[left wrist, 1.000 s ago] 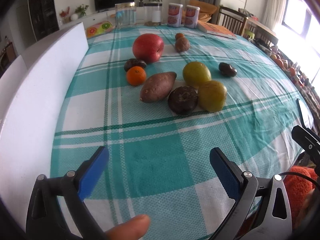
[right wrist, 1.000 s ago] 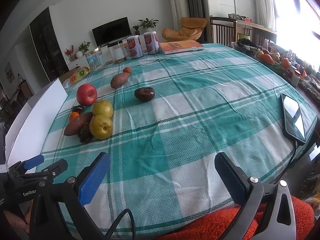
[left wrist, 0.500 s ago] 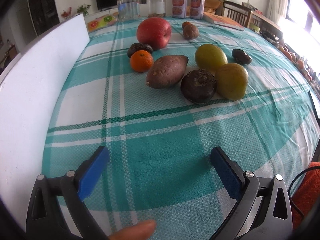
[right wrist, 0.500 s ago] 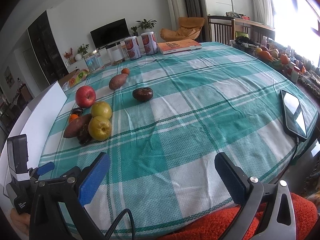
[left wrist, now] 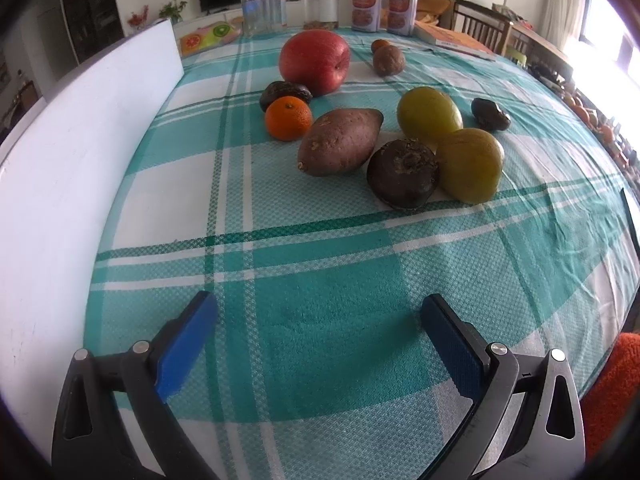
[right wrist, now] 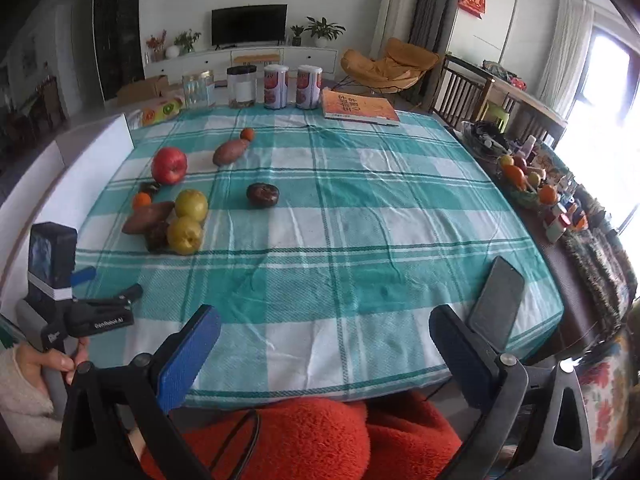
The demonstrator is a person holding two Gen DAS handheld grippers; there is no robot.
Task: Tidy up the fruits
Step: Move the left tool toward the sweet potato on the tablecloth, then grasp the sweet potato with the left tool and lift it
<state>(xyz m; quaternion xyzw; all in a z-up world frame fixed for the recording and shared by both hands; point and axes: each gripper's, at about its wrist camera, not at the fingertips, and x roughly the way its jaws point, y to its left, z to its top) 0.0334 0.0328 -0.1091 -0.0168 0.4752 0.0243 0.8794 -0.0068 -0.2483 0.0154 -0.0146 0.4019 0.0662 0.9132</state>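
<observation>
Left wrist view: the fruits lie in a loose cluster on the teal-and-white checked tablecloth point(left wrist: 320, 280), beyond the left gripper point(left wrist: 320, 320), whose blue-padded jaws stand wide apart and hold nothing. A red apple point(left wrist: 314, 60) sits farthest, with an orange mandarin point(left wrist: 288, 117) nearer and a dark wrinkled fruit point(left wrist: 280, 92) between them. To the right lie a sweet potato point(left wrist: 340, 142), a dark round root point(left wrist: 403, 173) and two yellow-green pears point(left wrist: 429, 117), the nearer pear touching the root. A white board point(left wrist: 80, 160) borders the table's left edge.

In the right wrist view the right gripper point(right wrist: 324, 344) is likewise spread open and empty, near the table's edge. A phone point(right wrist: 497, 304) lies on the cloth just past its right finger. Two cans point(right wrist: 292, 87), jars and an orange book point(right wrist: 360, 106) line the far edge; their writing is too small to read.
</observation>
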